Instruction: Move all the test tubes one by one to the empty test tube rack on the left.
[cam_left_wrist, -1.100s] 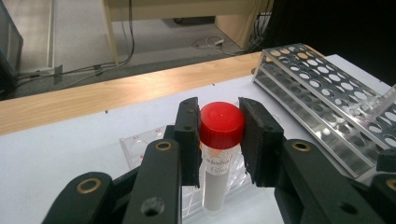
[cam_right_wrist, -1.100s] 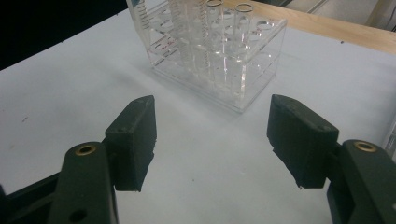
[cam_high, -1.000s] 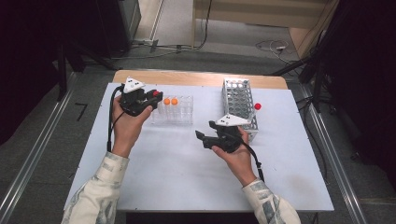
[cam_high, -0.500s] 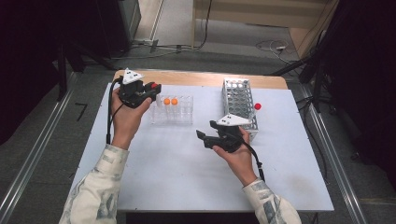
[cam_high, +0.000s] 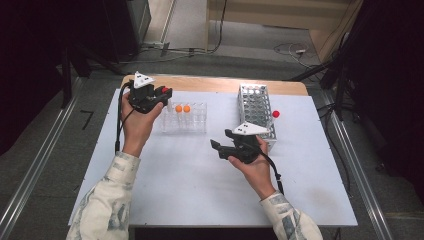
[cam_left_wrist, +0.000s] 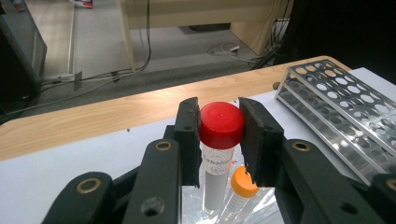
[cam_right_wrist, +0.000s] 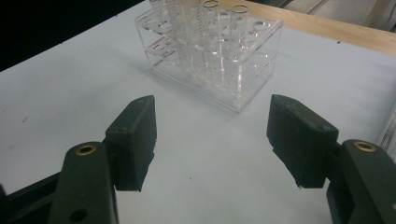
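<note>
Red-capped tube (cam_left_wrist: 220, 140) stands upright between the pads of the left gripper (cam_left_wrist: 219, 140), which pinch its cap from both sides, above the clear rack (cam_high: 184, 119) at the table's (cam_high: 190, 170) far left. An orange-capped tube (cam_left_wrist: 243, 183) sits just below it in that rack. The right gripper (cam_right_wrist: 212, 140) hovers over the bare tabletop with its jaws spread wide, nothing between them, near the metal rack (cam_high: 256, 107).

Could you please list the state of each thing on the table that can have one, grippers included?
Left gripper: shut on the red-capped plastic tube, held upright.
Right gripper: open, nothing between its jaws.
Orange-capped tube: capped, standing in the clear acrylic rack.
Metal perforated rack: upright on the table; I cannot tell whether it holds tubes.
</note>
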